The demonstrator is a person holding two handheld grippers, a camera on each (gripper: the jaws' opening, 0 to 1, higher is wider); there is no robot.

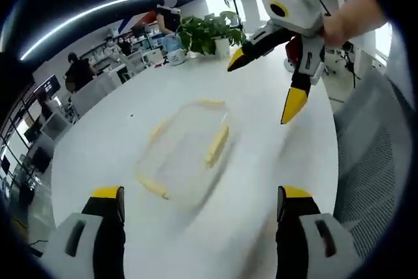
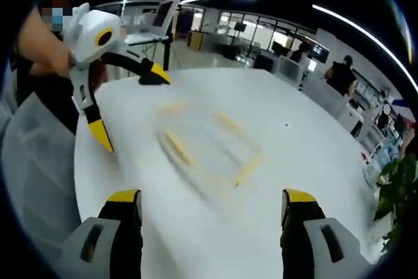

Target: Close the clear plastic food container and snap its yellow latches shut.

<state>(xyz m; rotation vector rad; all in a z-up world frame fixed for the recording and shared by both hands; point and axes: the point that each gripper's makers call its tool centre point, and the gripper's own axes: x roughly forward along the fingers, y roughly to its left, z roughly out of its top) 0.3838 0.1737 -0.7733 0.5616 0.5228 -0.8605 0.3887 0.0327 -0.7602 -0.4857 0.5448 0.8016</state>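
The clear plastic food container [image 1: 186, 151] with yellow latches [image 1: 217, 145] lies flat on the round white table [image 1: 98, 142], blurred by motion. Whether its lid is pressed down cannot be told. My left gripper [image 1: 201, 197] is open, its yellow-tipped jaws wide apart on the near side of the container and holding nothing. My right gripper [image 1: 264, 86], held by a hand, hovers open beyond the container. In the right gripper view the container [image 2: 209, 145] lies ahead of my open right gripper [image 2: 210, 197], and my left gripper [image 2: 130, 106] hangs open above the table at upper left.
A potted plant [image 1: 209, 31] stands at the table's far edge. A grey mesh chair [image 1: 372, 161] is beside the table. A laptop on a stand [image 2: 160, 14] sits beyond the table. People sit at office desks further back.
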